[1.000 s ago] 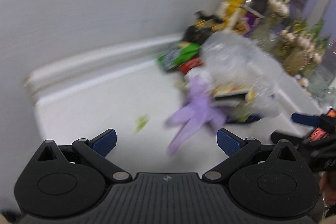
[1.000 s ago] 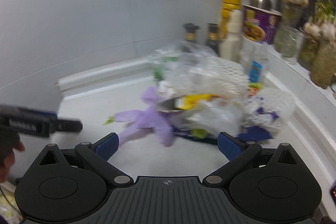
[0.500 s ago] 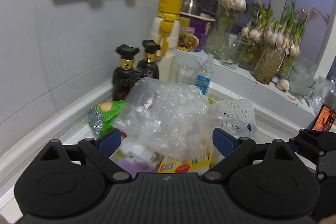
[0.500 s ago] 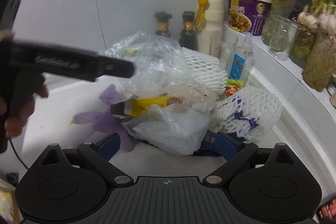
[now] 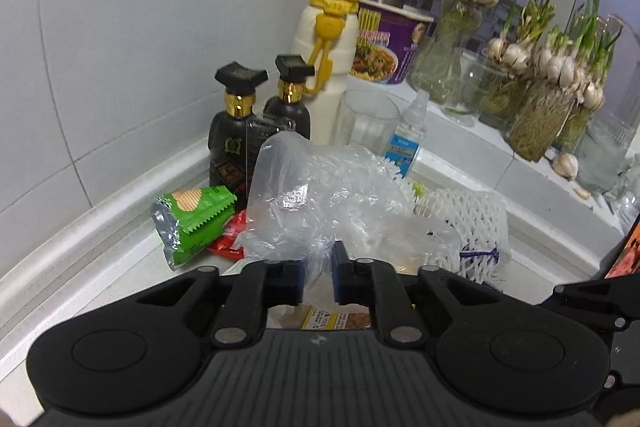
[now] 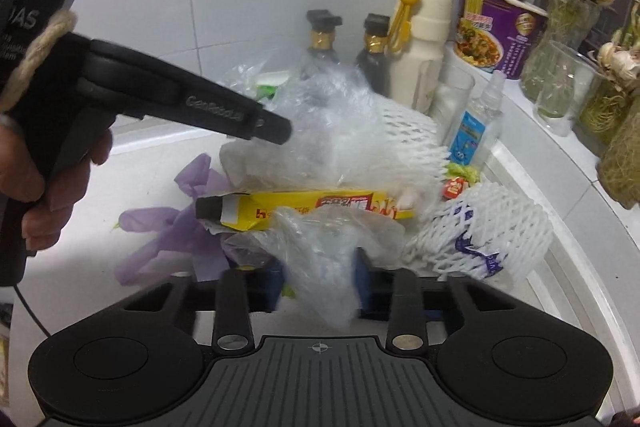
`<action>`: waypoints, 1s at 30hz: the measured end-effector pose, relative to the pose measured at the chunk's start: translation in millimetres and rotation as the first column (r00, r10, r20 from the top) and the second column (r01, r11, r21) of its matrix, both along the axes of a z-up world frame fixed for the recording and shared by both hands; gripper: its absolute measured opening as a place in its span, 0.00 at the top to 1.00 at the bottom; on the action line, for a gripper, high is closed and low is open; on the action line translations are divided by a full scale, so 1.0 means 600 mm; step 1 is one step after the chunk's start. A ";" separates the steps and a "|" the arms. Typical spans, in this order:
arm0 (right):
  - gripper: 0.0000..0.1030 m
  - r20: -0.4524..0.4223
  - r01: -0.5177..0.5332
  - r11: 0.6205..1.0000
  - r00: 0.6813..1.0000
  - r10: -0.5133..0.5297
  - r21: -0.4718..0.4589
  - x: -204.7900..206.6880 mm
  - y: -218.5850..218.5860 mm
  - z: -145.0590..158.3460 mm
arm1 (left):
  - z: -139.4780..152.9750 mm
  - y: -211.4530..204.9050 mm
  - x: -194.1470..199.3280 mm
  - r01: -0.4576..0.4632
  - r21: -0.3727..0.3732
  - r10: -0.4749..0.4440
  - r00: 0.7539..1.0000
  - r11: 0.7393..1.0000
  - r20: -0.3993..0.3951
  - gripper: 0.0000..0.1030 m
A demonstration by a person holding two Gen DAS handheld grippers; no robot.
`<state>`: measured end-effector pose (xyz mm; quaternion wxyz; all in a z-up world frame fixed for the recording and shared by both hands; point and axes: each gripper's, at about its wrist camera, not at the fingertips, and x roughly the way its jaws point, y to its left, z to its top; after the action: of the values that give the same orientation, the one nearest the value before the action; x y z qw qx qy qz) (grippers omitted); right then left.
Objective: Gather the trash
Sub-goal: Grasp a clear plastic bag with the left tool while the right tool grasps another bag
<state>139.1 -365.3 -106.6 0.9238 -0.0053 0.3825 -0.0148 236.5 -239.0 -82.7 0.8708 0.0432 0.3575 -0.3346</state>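
A heap of trash lies in the counter corner. My left gripper (image 5: 318,277) is shut on the clear plastic bag (image 5: 320,203) on top of the heap. My right gripper (image 6: 320,285) is shut on a second crumpled clear plastic bag (image 6: 320,247) at the heap's front. The heap also holds a yellow box (image 6: 308,213), a purple glove (image 6: 176,231), white foam nets (image 6: 484,235) and a green chip packet (image 5: 192,221). The left gripper's body (image 6: 180,103) shows in the right wrist view above the heap's left side.
Two dark bottles (image 5: 236,131), a white bottle with a yellow cap (image 5: 332,67), a glass (image 5: 368,119), a small spray bottle (image 5: 408,139) and a noodle cup (image 5: 384,47) stand behind the heap. Jars of sprouting garlic (image 5: 540,95) line the sill on the right.
Both grippers were open half a second ago and have closed on plastic bags. The left gripper swung from the bare counter to the heap over the last second.
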 end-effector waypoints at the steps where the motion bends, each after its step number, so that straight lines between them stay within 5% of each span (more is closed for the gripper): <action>1: 0.83 0.006 0.008 1.000 1.000 -0.008 0.004 -0.003 -0.001 0.003 | 0.004 0.004 -0.001 -0.001 -0.006 0.001 1.000 1.000 0.001 0.92; 9: 0.94 0.038 0.025 1.000 0.999 -0.024 -0.017 -0.022 0.009 0.034 | 0.038 0.038 -0.010 -0.031 -0.056 0.031 0.999 0.998 0.011 0.94; 30: 0.95 0.225 0.020 1.000 0.974 -0.017 -0.009 -0.052 0.076 0.198 | 0.110 0.188 -0.060 -0.136 -0.128 0.142 0.989 0.982 0.040 0.95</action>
<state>107.8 -319.8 11.9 0.9609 -0.0051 0.2755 -0.0260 200.2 -126.1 -16.6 0.9015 -0.0282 0.3167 -0.2934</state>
